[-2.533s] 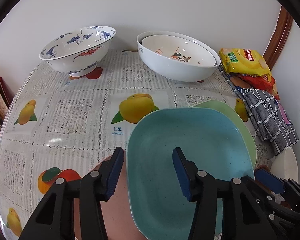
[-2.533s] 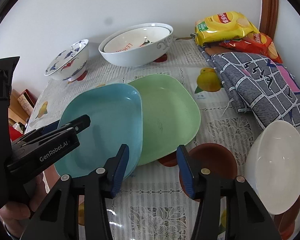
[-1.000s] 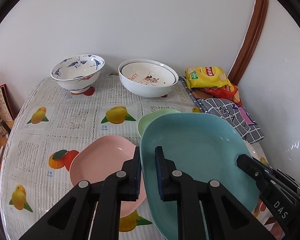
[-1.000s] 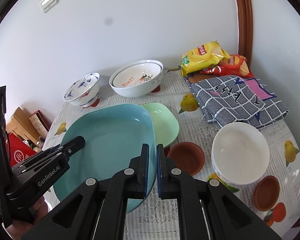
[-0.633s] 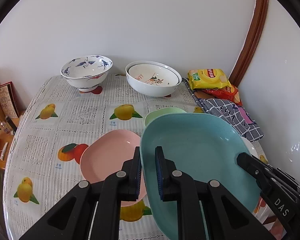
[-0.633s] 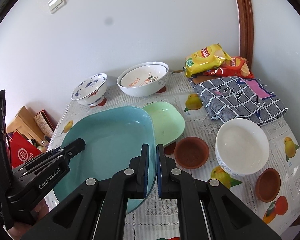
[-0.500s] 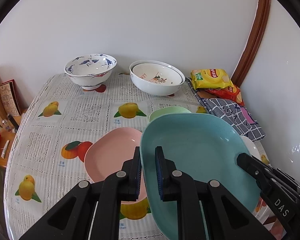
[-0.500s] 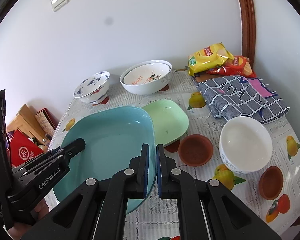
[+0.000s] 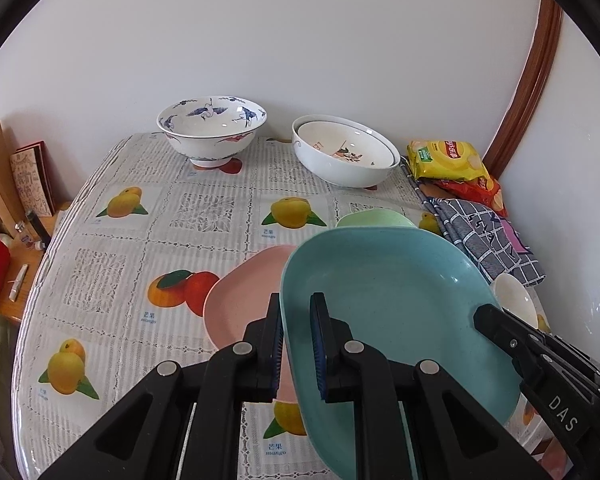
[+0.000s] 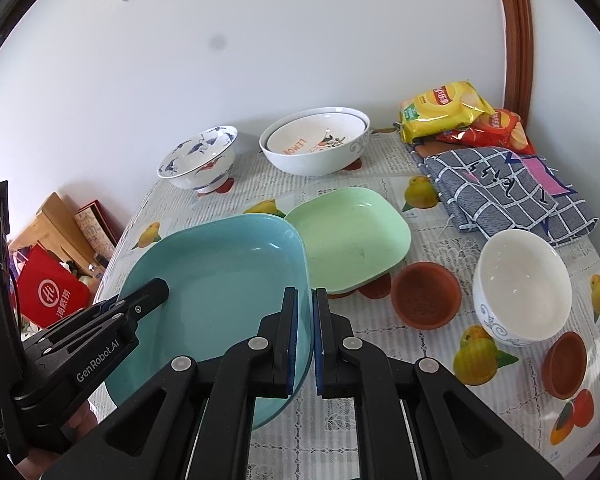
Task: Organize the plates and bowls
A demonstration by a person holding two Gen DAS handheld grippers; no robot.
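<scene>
The large teal square-rounded plate (image 9: 400, 300) is held clear of the fruit-print tablecloth (image 9: 132, 240), with the left gripper (image 9: 296, 344) clamped on its left rim and the right gripper (image 10: 305, 340) clamped on its right rim. With only 2 thin rim grips, a slip is judged possible if the grippers are pulled apart or tilted unevenly; the plate would then drop. To the left of the teal plate and partly beneath it lies the pink plate (image 9: 244, 296), which could be struck or chipped if the lowering is off-centre. Behind the teal plate sits the pale green plate (image 10: 348, 240), and to its right the brown saucer (image 10: 426, 300) and white bowl (image 10: 522, 284) could be knocked by a wide swing. The teal plate looks matte, shallow, speckled and empty, with a raised rim.
</scene>
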